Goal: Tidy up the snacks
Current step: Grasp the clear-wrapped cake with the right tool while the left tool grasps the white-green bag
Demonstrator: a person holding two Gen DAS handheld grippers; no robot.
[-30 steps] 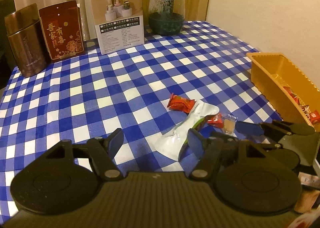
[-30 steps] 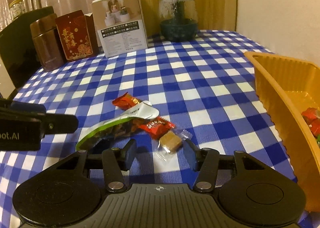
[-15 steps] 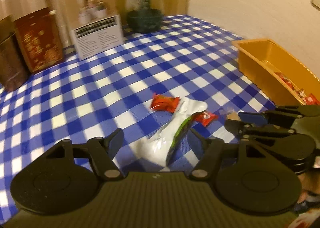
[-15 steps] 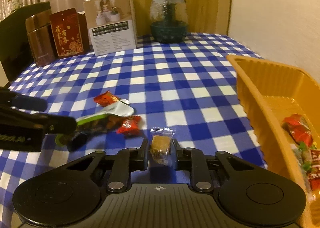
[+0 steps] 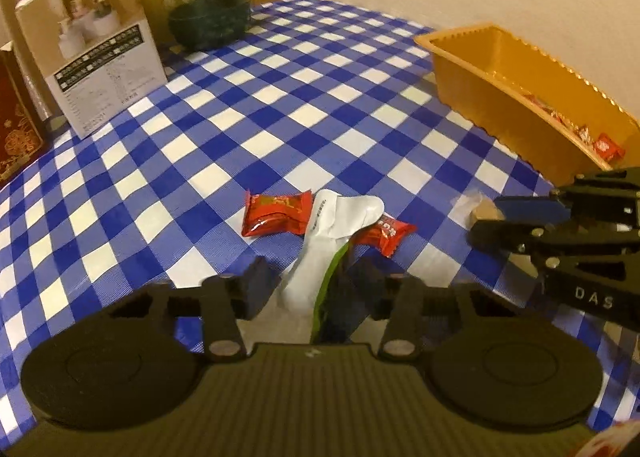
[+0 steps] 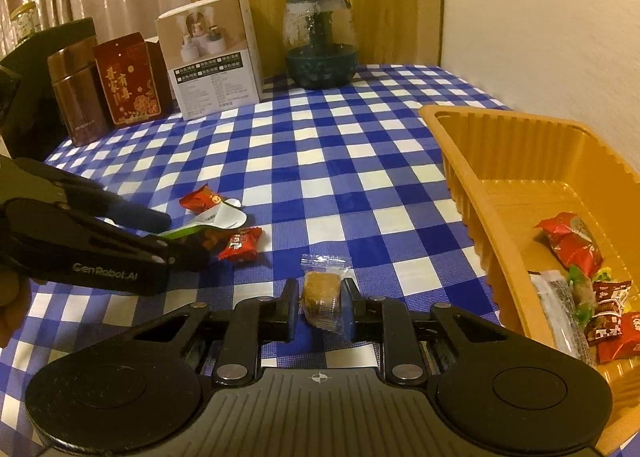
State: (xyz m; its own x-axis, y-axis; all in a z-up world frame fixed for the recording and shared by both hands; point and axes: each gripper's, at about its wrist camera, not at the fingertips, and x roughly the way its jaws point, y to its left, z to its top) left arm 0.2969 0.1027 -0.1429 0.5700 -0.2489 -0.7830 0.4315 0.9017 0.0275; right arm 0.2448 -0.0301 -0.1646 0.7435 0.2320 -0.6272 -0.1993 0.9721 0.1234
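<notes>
**Left wrist: closing on the pouch; right wrist: caramel in hand**

Left wrist view: my left gripper (image 5: 308, 283) has just been closing around the white-and-green foil snack pouch (image 5: 328, 241) on the blue checked tablecloth (image 5: 280, 105); the pads don't clearly pinch yet.

Right wrist view: my right gripper (image 6: 320, 307) is clenched on the clear-wrapped brown caramel (image 6: 322, 293), lifted clear, presumably bound for the orange plastic tray (image 6: 472, 185) beside it.

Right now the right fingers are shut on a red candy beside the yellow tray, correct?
Not quite. The right gripper is shut on a brown candy in a clear wrapper, not a red one, as the right wrist view shows. The yellow tray is beside it.
</notes>
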